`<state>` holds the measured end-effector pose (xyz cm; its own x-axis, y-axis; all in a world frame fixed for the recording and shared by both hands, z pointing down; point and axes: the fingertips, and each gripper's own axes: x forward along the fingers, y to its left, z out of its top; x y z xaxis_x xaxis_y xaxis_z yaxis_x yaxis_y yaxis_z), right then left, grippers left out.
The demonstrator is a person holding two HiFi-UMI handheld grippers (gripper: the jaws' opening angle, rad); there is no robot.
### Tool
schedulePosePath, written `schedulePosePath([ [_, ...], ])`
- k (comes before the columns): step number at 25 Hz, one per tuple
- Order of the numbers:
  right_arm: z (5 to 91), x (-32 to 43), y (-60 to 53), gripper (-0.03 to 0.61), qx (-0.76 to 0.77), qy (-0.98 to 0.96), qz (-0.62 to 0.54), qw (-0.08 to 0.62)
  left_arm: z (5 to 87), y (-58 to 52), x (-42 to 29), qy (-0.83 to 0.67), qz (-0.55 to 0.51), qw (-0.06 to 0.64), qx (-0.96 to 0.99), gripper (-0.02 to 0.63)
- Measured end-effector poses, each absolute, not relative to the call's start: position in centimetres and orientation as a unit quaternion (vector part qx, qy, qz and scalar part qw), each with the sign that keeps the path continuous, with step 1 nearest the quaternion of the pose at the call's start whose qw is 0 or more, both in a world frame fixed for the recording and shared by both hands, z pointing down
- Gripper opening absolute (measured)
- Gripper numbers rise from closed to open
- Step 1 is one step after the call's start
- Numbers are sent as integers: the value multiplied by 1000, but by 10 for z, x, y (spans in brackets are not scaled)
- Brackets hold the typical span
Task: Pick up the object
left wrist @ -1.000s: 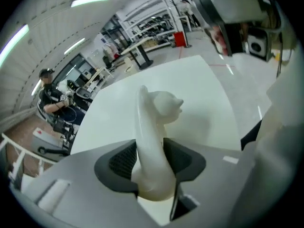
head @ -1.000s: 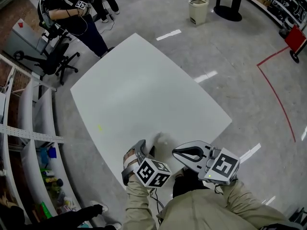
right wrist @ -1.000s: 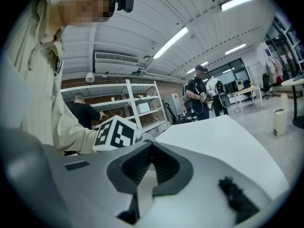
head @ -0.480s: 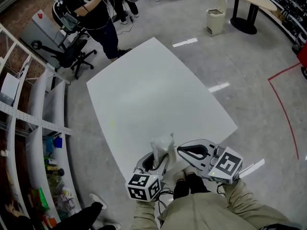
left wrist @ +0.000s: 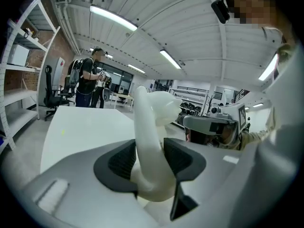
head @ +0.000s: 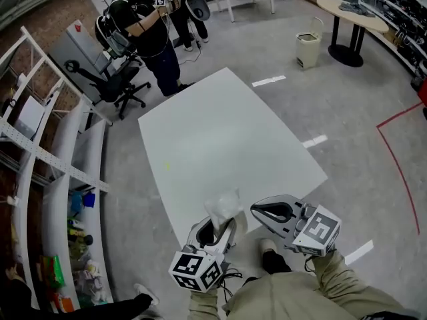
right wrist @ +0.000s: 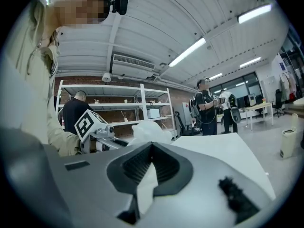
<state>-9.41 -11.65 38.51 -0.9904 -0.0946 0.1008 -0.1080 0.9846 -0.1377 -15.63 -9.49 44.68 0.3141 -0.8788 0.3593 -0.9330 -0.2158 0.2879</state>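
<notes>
The object [head: 224, 206] is a white, soft-looking, crumpled thing with a narrow neck. My left gripper [head: 217, 228] is shut on it and holds it in the air over the near edge of the white table [head: 220, 132]. In the left gripper view the object [left wrist: 151, 127] stands upright between the two dark pads [left wrist: 124, 158], which press its lower part. My right gripper [head: 257, 211] hovers just to the right, apart from the object, with its jaw tips together and nothing held. The right gripper view shows the object [right wrist: 150, 129] and the left gripper's marker cube [right wrist: 88, 123] beyond its jaws [right wrist: 151, 148].
Two people [head: 143, 25] stand past the table's far end beside a black office chair [head: 113, 85]. White shelving [head: 40, 159] runs along the left. A bin [head: 308, 49] and a round table [head: 350, 12] stand at the back right. A red line [head: 400, 165] marks the floor.
My left gripper has risen from the table's near edge with the white object in its jaws and has rolled over. The right gripper has lifted slightly.
</notes>
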Motion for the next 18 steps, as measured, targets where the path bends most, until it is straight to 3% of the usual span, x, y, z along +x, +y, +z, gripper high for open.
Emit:
schedulePosePath([
  [18,374,-50,73,2,52,-996,30,68,419,94,-117,-592,9,190,783,192],
])
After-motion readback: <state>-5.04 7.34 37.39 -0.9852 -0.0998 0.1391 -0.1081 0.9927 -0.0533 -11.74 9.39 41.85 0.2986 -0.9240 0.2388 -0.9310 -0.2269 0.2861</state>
